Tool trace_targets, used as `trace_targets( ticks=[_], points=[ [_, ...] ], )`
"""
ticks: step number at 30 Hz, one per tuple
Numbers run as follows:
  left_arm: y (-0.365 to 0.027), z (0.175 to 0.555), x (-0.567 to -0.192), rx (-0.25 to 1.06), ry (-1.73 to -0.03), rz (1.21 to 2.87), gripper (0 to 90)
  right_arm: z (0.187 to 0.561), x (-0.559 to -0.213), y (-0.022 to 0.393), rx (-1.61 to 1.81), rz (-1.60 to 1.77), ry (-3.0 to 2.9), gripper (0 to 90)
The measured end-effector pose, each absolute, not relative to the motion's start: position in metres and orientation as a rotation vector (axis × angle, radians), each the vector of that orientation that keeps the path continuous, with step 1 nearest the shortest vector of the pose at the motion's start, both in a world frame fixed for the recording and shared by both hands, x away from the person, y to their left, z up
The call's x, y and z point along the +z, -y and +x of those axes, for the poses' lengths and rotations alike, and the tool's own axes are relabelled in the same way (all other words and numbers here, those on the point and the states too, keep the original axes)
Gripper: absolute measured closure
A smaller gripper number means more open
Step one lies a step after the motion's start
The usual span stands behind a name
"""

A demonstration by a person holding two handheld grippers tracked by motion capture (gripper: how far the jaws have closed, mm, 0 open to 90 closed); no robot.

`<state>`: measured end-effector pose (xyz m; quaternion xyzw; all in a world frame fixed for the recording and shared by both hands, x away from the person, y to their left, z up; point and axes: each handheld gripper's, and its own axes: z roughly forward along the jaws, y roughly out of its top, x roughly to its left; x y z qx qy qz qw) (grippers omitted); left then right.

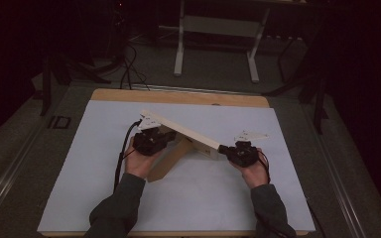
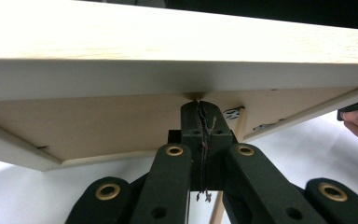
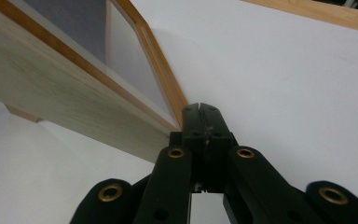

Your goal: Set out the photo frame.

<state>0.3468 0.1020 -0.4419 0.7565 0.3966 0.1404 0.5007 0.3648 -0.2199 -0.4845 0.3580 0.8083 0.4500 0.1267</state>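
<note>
White table [image 1: 104, 163]: wooden frame [image 1: 183, 130] between 2 hand-held grippers

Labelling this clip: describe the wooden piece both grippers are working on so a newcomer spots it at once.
Start at the white sheet covering the table. Near its middle sits a pale wooden panel assembly, tilted off the sheet between the left gripper and the right gripper. It is the one wooden thing on the sheet: a long light board across a darker leg.

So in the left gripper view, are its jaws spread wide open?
No, the left gripper has its jaws pressed together, tips against the underside of the wooden board.
</note>
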Motion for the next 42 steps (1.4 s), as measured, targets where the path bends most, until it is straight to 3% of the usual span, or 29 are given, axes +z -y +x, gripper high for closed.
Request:
trace_targets(
  ticks=[42],
  points=[
    [-0.081, 0.347, -0.443, 0.312, -0.908, 1.904, 90.0, 0.355, -0.479, 0.201, 1.315, 0.932, -2.434, 90.0]
  ],
)
